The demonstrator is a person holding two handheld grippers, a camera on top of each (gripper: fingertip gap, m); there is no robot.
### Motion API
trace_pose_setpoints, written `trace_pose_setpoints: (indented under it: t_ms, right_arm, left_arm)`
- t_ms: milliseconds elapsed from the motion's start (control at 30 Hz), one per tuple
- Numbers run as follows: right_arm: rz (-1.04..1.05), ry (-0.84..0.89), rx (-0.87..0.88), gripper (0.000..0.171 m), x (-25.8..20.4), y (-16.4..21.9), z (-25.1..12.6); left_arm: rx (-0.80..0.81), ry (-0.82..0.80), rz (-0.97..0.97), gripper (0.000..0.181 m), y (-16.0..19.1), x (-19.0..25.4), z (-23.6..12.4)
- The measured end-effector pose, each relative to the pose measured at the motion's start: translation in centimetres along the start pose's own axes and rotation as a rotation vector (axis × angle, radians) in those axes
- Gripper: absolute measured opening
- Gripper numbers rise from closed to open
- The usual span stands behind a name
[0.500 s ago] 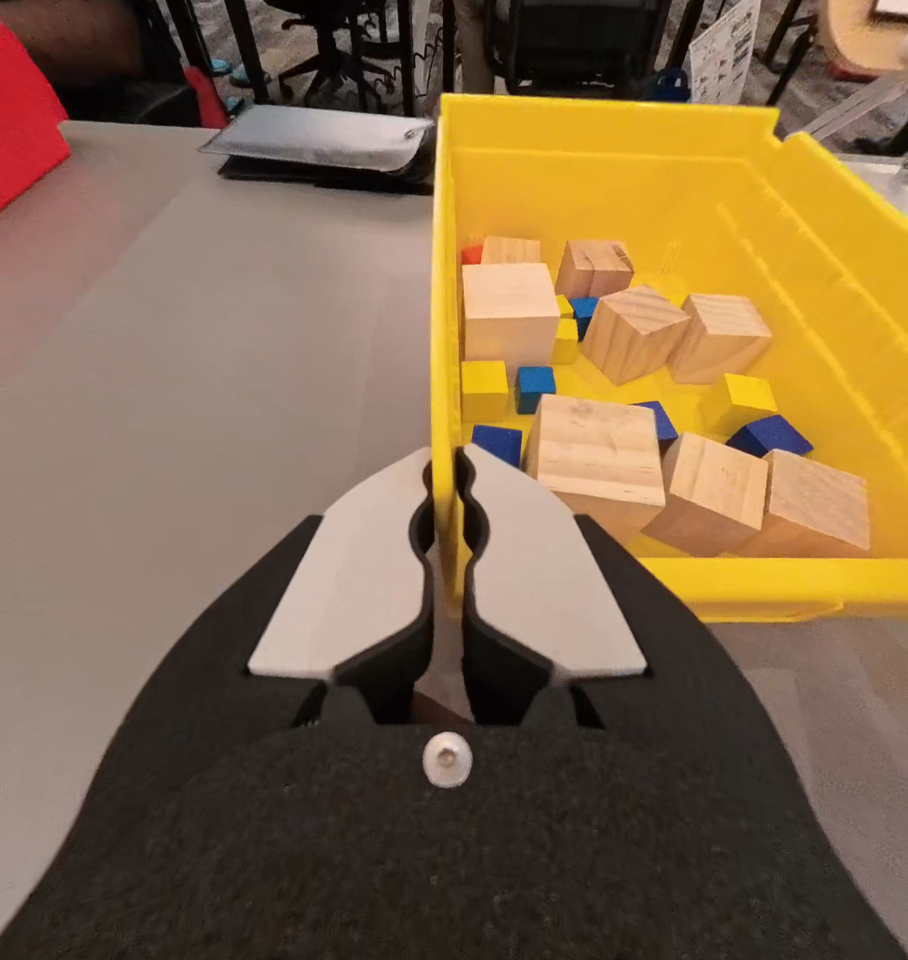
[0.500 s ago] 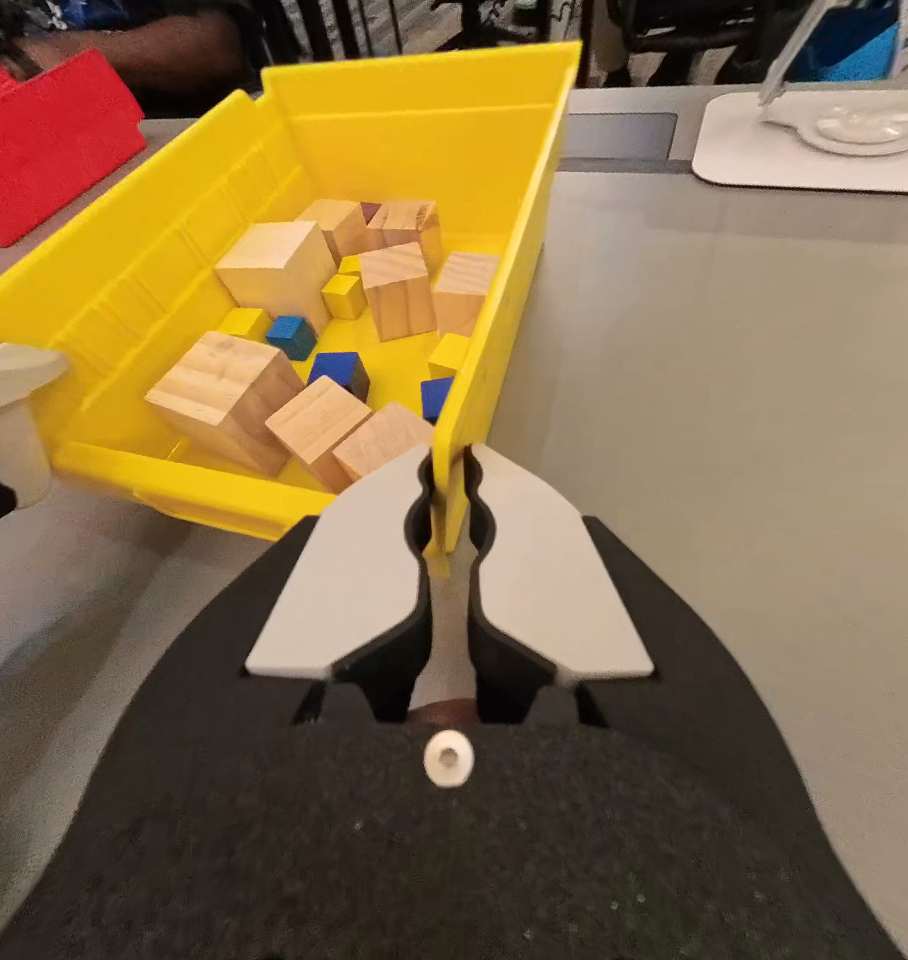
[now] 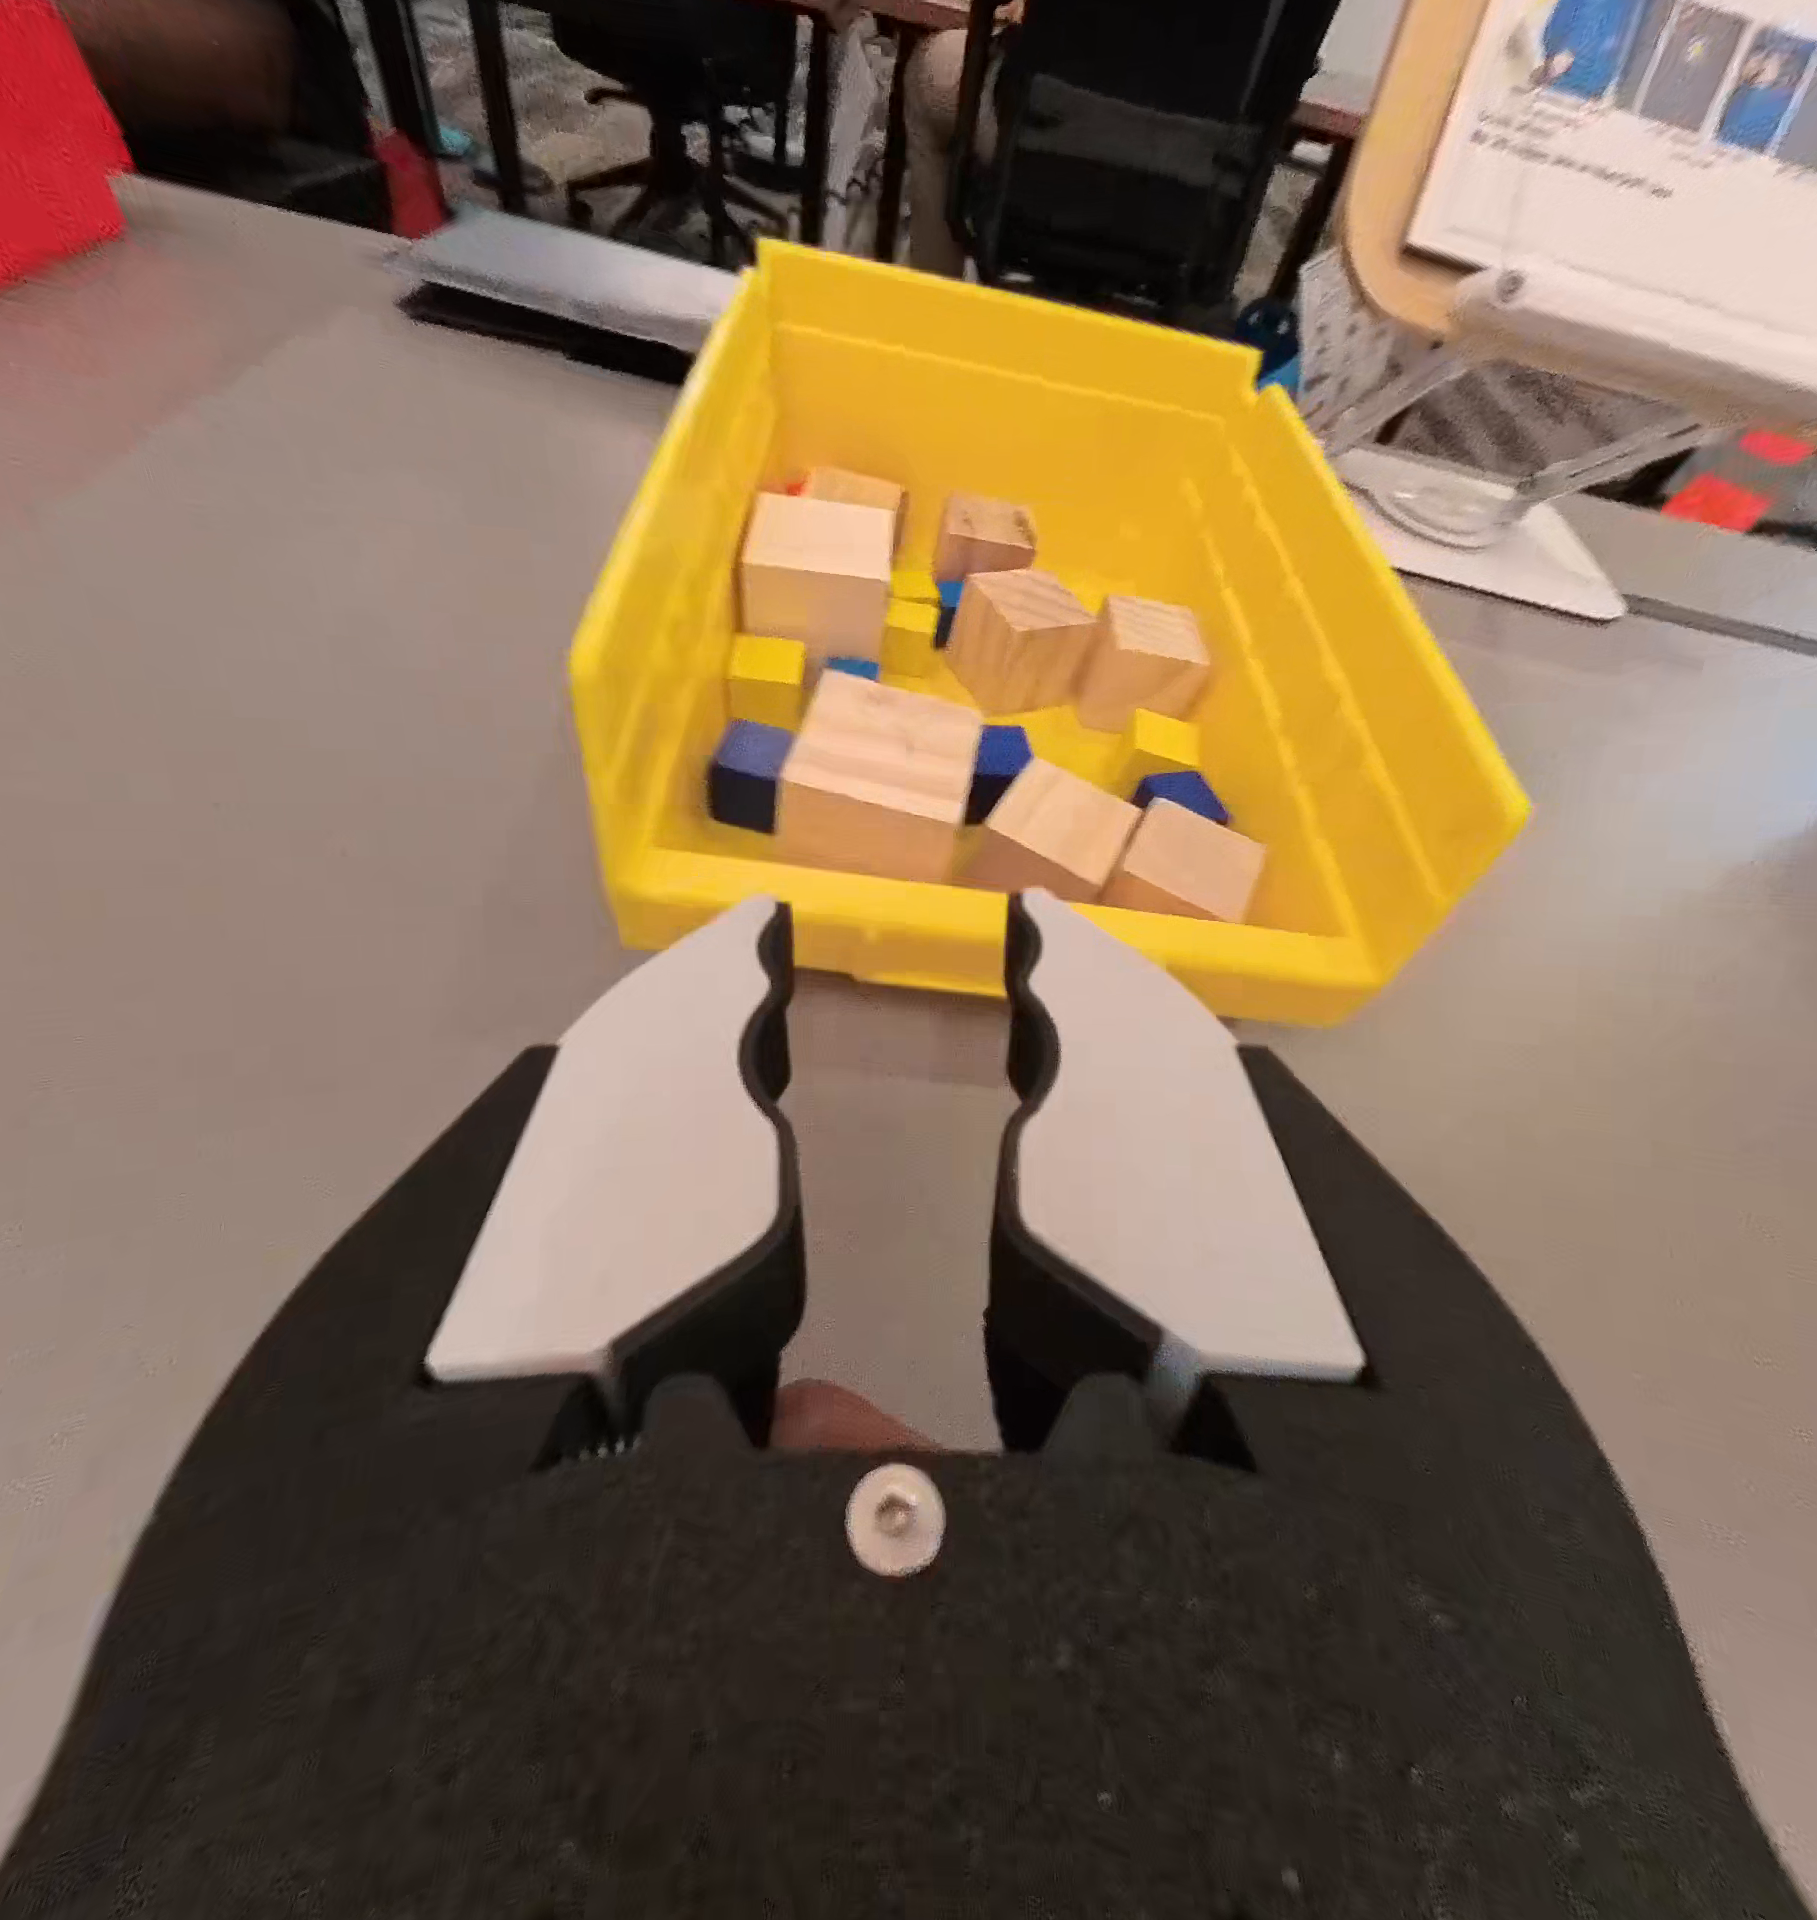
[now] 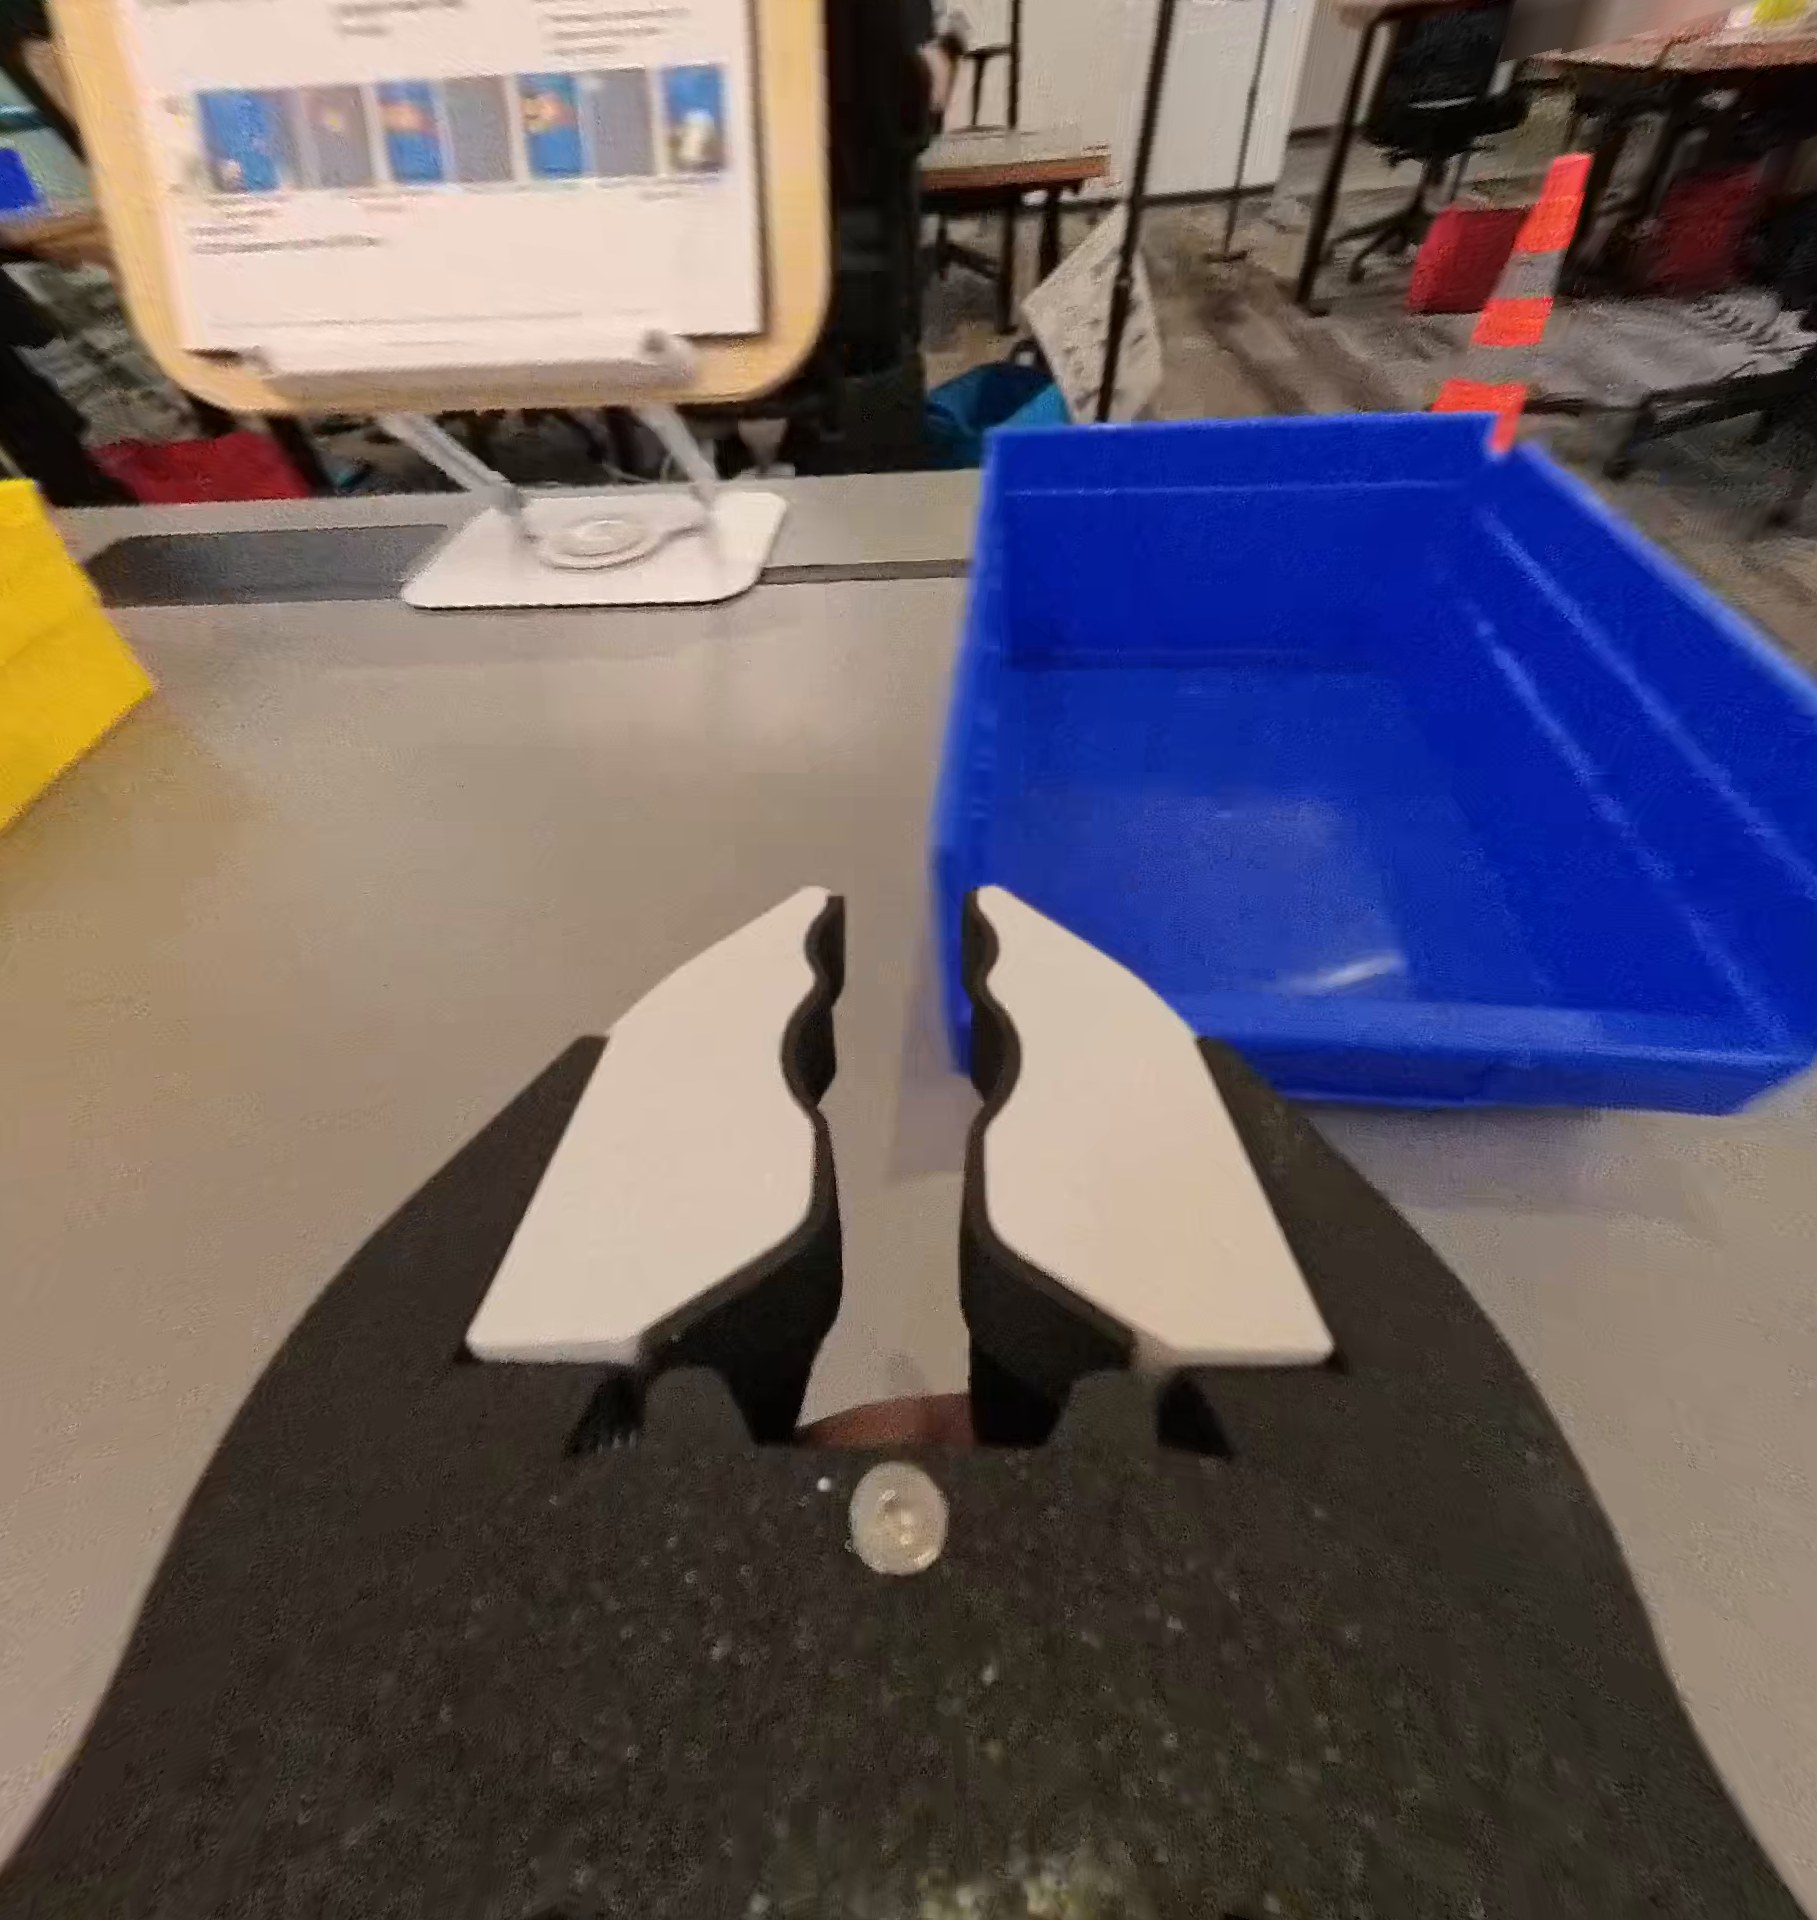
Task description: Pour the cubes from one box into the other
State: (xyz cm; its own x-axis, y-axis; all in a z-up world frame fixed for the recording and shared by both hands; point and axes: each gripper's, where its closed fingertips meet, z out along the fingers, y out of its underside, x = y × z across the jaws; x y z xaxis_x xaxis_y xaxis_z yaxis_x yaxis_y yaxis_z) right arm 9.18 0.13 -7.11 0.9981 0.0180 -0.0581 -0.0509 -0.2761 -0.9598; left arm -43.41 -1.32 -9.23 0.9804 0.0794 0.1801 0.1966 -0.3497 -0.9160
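While both grippers hang free above the grey table (image 3: 260, 831), nothing is held. Left gripper (image 3: 891, 920): jaws parted, empty, just short of the near wall of the yellow box (image 3: 987, 951), centre frame in the left wrist view. Cubes (image 3: 878, 790) inside it: large bare-wood ones, small blue and yellow ones, loose and jumbled. Right gripper (image 4: 902, 904): jaws parted, empty, beside the near left corner of the blue box (image 4: 1403, 831), right of frame, which looks bare inside. Judgement: thin rigid plastic bin, smooth, probably slippery; load moderate and will shift on tilting. Best hold: pinch both side walls near the rim, one gripper each.
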Motion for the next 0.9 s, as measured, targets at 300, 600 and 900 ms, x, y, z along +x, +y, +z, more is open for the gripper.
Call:
trace_pose_setpoints:
  t_ms: [300, 600, 900]
  right_arm:
    - [0.229, 0.036, -0.117, 0.028, 13.3, 4.2, -0.1]
    - [0.181, -0.006, -0.114, 0.025, 11.2, 4.2, 0.3]
    - [0.172, -0.015, -0.131, 0.024, 10.6, 4.7, 0.4]
  left_arm:
    - [0.061, -0.07, 0.29, 0.03, 1.4, 5.0, -0.6]
    - [-0.005, -0.051, 0.186, 0.029, 2.4, 3.0, 0.3]
    - [-0.059, -0.067, 0.186, 0.029, 3.2, 1.8, 0.5]
